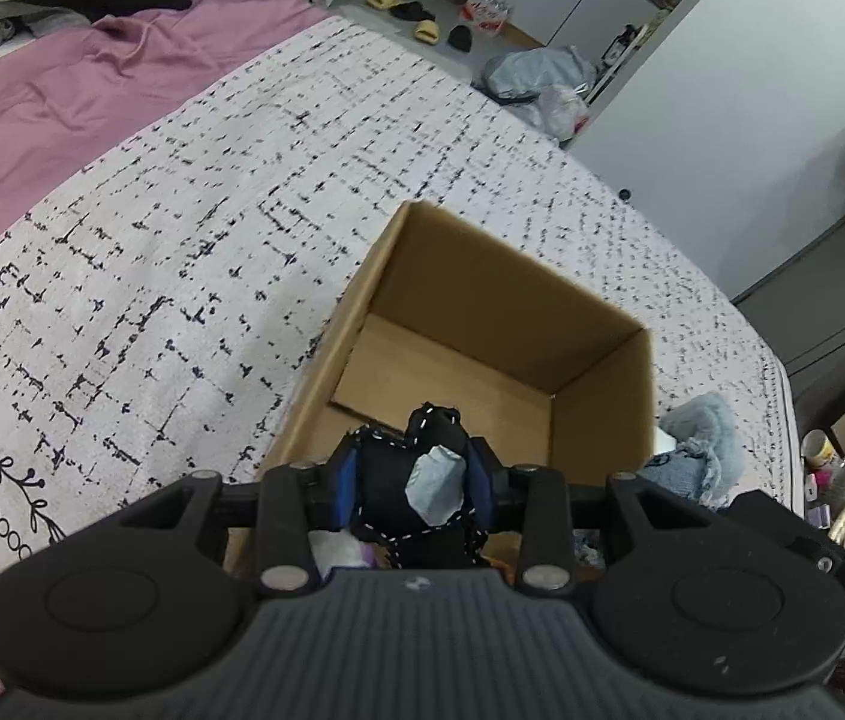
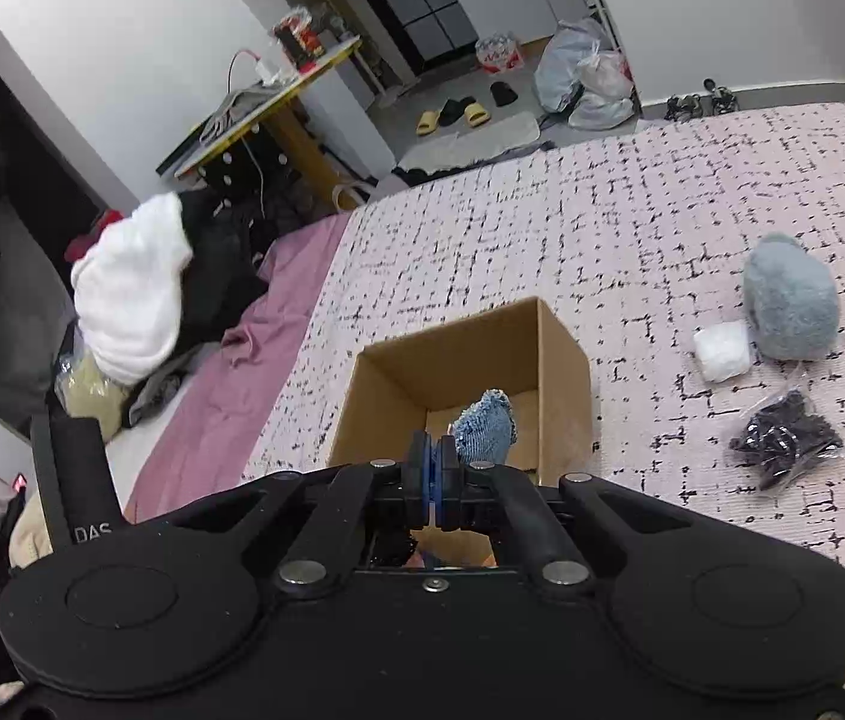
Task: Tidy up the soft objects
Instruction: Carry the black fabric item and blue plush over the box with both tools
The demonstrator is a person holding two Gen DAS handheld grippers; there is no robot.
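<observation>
An open cardboard box (image 1: 602,408) (image 2: 398,372) stands on the patterned bedspread. My left gripper (image 1: 419,480) is shut on a black stuffed toy with white stitching and a grey patch (image 1: 431,480), held over the box's near edge. My right gripper (image 2: 434,480) is shut on a blue denim-like cloth piece (image 2: 485,429), which sticks out beyond the blue pads above the box. On the bedspread to the right lie a fluffy grey-blue plush (image 2: 791,303) (image 1: 707,438), a small white soft pad (image 2: 722,351) and a clear bag of dark items (image 2: 785,441).
A pink sheet (image 1: 62,102) (image 2: 242,372) covers the bed's far side, with a pile of white and dark clothes (image 2: 134,294). Slippers (image 2: 452,114) and plastic bags (image 2: 590,78) lie on the floor beyond the bed. A yellow-edged table (image 2: 266,102) stands by the wall.
</observation>
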